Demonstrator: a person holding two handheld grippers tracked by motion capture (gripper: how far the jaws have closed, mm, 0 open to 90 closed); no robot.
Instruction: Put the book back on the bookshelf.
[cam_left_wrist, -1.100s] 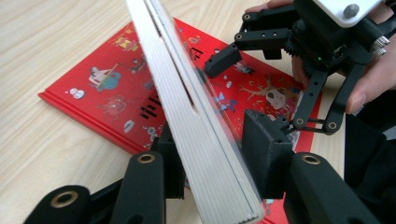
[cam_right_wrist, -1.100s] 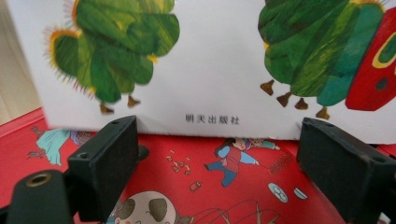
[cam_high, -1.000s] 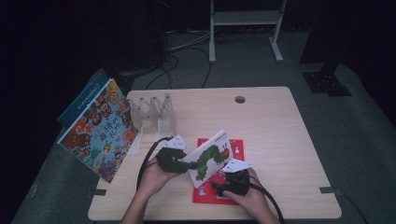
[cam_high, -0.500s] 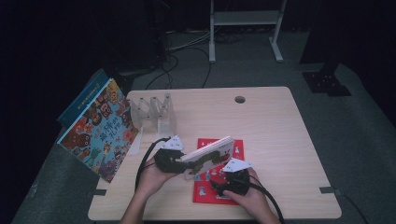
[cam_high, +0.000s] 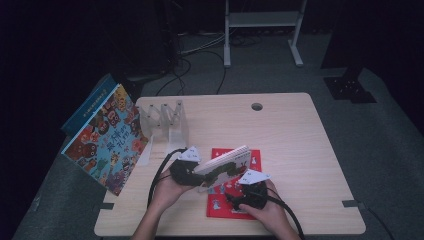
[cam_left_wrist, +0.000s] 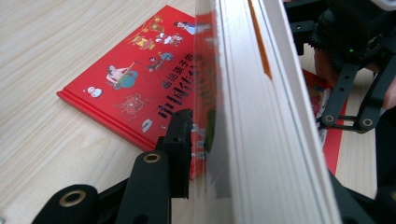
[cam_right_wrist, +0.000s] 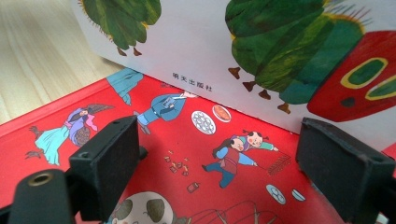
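Note:
A thick white caterpillar picture book (cam_high: 227, 162) is held tilted above a red picture book (cam_high: 220, 207) that lies flat at the table's front. My left gripper (cam_high: 200, 176) is shut on the white book's left end. In the left gripper view one pad (cam_left_wrist: 180, 140) presses its cover, and the page block (cam_left_wrist: 261, 116) hides the other jaw. My right gripper (cam_high: 231, 197) rests low over the red book (cam_right_wrist: 196, 154). It (cam_right_wrist: 219, 163) is open; its jaws have just closed a little with nothing between them. The caterpillar cover (cam_right_wrist: 261, 42) stands right ahead of it.
A clear plastic book rack (cam_high: 165, 120) stands at the table's back left. A large colourful book (cam_high: 107, 142) and a blue one (cam_high: 87, 107) lean at the left edge. A cable hole (cam_high: 257, 106) sits near the far edge, amid bare wooden tabletop (cam_high: 295, 135).
The white book has tipped over in my left gripper: a second ago its cover faced up, now its page edge is on top. The right gripper has stayed where it was.

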